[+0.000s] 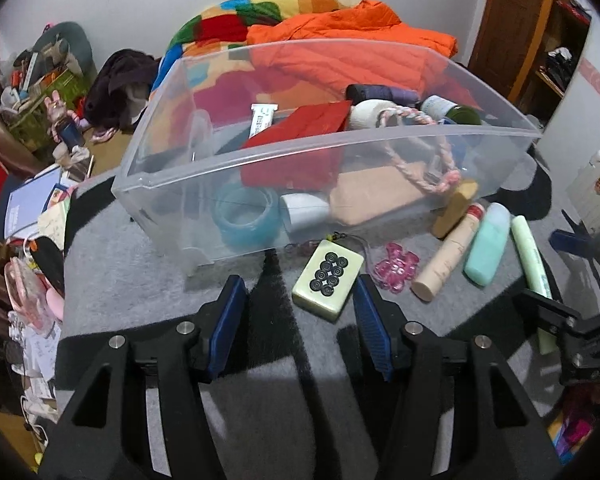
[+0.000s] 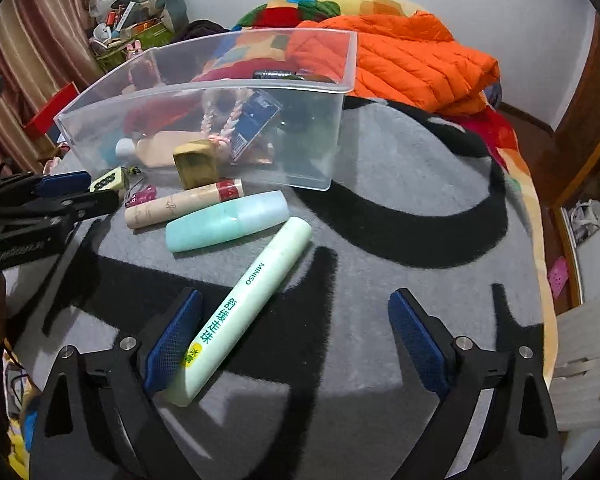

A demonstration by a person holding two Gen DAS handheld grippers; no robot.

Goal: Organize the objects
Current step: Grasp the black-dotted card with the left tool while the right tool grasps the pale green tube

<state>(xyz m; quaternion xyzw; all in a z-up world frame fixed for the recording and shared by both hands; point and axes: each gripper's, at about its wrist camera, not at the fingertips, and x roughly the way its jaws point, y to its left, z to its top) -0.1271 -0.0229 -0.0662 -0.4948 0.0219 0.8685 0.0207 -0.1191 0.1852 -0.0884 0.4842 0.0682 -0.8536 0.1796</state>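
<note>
Right now the left hand-held gripper (image 1: 300,300) hangs released over the grey mat (image 1: 148,292), its blue pads apart and pressing on nothing; the mahjong-tile keychain (image 1: 328,278) lies at frame centre just beside the right pad, whether touching it I cannot tell. Behind it, filling the middle of the left wrist view, stands the clear plastic bin (image 1: 260,164), holding a red pouch (image 1: 300,136), a roll of blue tape (image 1: 246,216) and a pink braided rope (image 1: 428,160). To the right of the keychain, outside the bin, lie a pink hair clip (image 1: 396,268), a beige tube (image 1: 448,256) and a mint-green bottle (image 1: 486,244). In the right wrist view the right hand-held gripper (image 2: 296,344) is spread wide, nothing clamped; the pale green Miniso tube (image 2: 244,304) lies slanted on the mat at lower centre, its near end just beside the left pad, well apart from the right pad
</note>
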